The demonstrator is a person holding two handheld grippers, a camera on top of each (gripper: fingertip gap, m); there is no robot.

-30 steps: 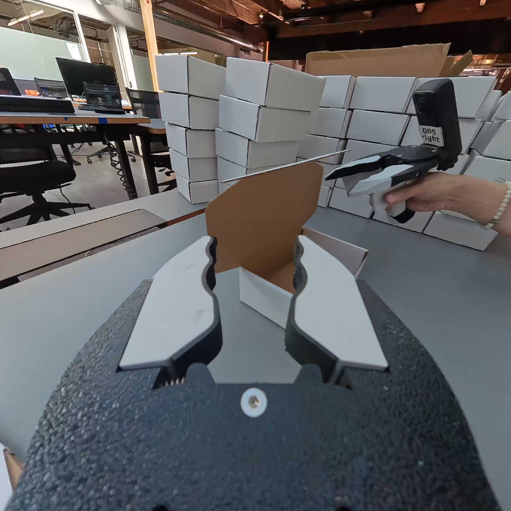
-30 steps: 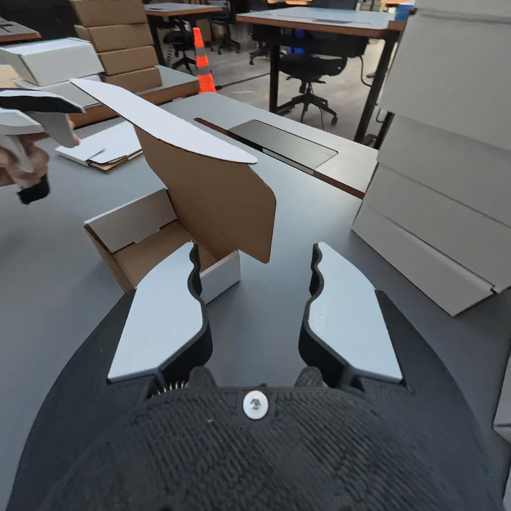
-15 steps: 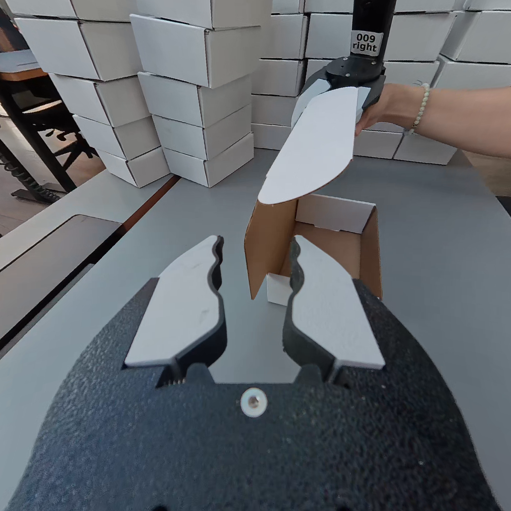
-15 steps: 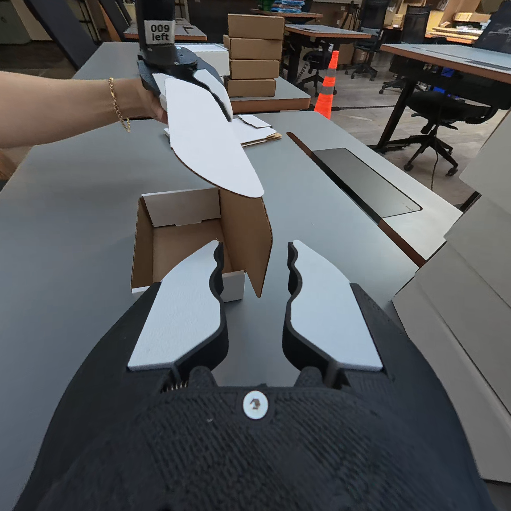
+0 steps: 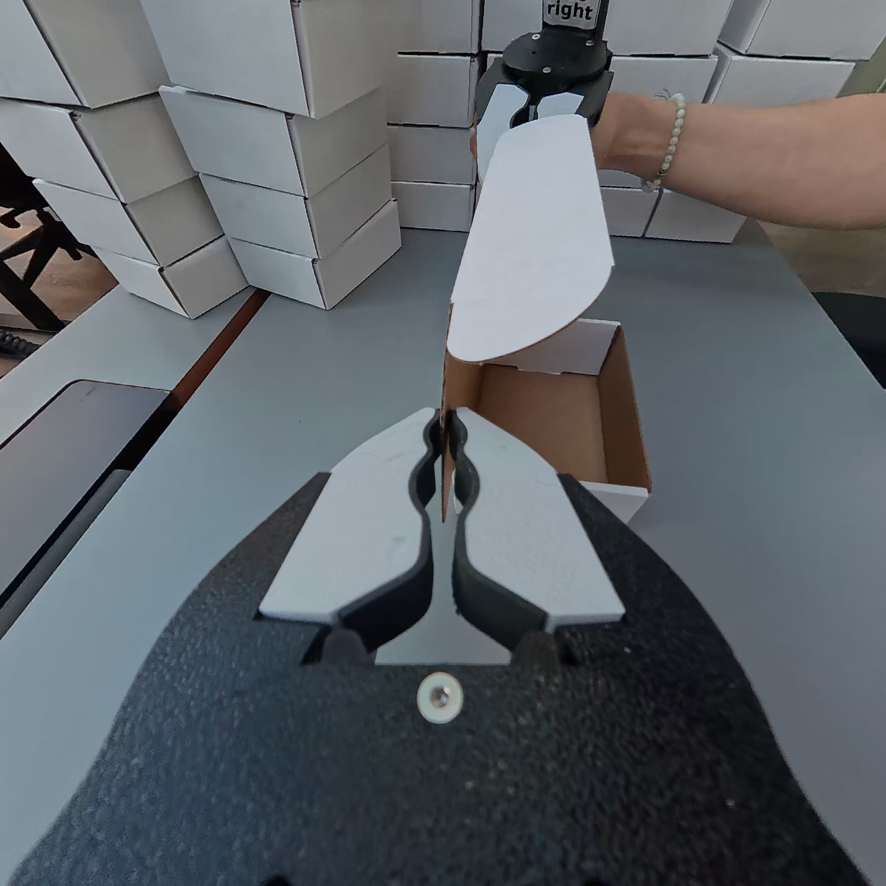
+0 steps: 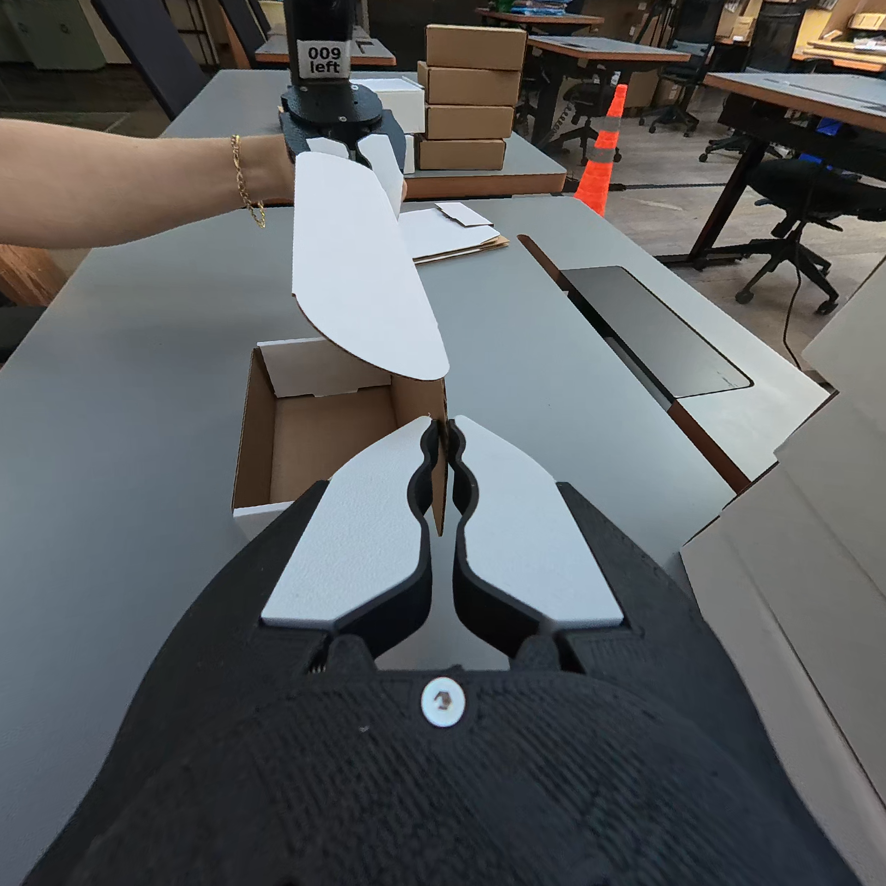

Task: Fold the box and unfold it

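The box (image 5: 551, 431) is an open white carton with a brown inside, standing on the grey table (image 5: 287, 431). Its lid stands upright, and the curved white tuck flap (image 5: 532, 239) leans over the opening. My left gripper (image 5: 445, 422) is shut on one side edge of the upright lid. My right gripper (image 6: 443, 426) is shut on the opposite side edge, and the box (image 6: 326, 431) lies to its left. Each gripper faces the other across the box: the right one (image 5: 532, 103) and the left one (image 6: 355, 148) are partly hidden by the tuck flap (image 6: 359, 278).
Stacks of folded white boxes (image 5: 268, 168) stand along the table's far side, and more white boxes (image 6: 815, 527) are close by. A pile of flat box blanks (image 6: 455, 235) and stacked brown boxes (image 6: 470, 96) lie beyond. A dark inset panel (image 6: 652, 331) sits in the table.
Both grippers were open and short of the lid. They have moved in and shut on its two side edges. The lid now stands edge-on between each pair of fingers.
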